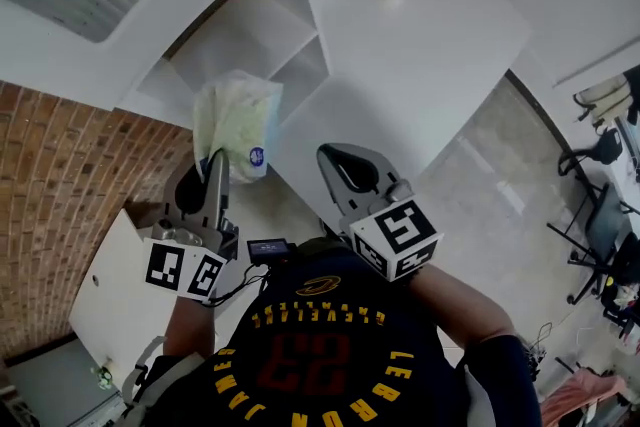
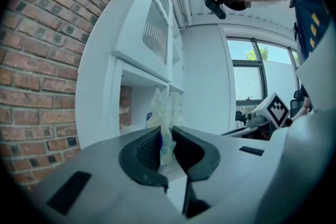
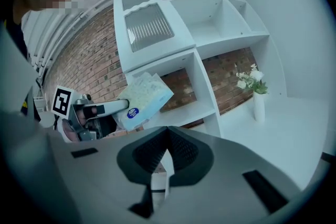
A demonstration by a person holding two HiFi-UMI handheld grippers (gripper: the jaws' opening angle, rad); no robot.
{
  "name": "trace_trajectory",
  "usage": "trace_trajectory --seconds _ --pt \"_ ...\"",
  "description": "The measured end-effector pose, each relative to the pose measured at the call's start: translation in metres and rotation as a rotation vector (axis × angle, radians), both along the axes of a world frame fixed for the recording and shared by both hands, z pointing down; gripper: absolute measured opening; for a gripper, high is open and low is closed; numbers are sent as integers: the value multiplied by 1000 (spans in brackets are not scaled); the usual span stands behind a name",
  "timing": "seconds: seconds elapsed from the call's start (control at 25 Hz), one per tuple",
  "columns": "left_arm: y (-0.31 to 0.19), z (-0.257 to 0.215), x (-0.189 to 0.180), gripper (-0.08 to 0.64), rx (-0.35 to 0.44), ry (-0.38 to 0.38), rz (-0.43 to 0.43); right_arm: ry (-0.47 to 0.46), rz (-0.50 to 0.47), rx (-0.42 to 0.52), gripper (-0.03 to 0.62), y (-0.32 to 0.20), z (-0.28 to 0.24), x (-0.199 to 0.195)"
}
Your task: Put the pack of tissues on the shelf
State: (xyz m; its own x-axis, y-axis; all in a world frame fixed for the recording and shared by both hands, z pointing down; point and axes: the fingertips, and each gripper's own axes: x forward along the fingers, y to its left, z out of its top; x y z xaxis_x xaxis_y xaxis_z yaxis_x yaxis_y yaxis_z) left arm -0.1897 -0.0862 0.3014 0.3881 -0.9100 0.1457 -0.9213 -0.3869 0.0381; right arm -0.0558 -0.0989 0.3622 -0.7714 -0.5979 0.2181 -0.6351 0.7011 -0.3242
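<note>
My left tongs [image 1: 215, 161] clamp the pack of tissues [image 1: 238, 120] by its lower edge, upright just beyond their tips, so I should ease it squarely into the open shelf [image 1: 252, 33] bay ahead, my closed, empty right tongs [image 1: 340, 165] held clear beside them.

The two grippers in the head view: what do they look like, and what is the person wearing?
Both the left gripper and right gripper have pale grey bodies, black ribbed jaws and a white cube with black square markers. A thin black cable trails by the left one. The person wears a dark jersey with yellow lettering.
</note>
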Motion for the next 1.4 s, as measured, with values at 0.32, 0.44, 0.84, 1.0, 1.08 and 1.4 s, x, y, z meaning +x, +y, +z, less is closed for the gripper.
trace_trajectory --seconds 0.32,0.44,0.84,1.0,1.08,1.4 --pt "-43 -2 10 34 -33 -121 -51 -81 -46 24 7 -36 -16 -10" --pt "-64 -6 12 34 -20 -190 -101 -109 -61 26 6 -47 -19 -12" --pt "-122 -1 4 34 -57 -204 -230 -193 -76 -13 7 -80 -15 -17" --pt "-136 5 -1 34 -69 -225 -257 -211 -73 -21 7 -90 -15 -13" --pt "-142 6 -1 34 -70 -231 -267 -221 -67 -25 6 -94 -15 -11" --pt "-166 20 -4 34 -109 -237 -290 -250 -68 -54 6 -104 -7 -8"
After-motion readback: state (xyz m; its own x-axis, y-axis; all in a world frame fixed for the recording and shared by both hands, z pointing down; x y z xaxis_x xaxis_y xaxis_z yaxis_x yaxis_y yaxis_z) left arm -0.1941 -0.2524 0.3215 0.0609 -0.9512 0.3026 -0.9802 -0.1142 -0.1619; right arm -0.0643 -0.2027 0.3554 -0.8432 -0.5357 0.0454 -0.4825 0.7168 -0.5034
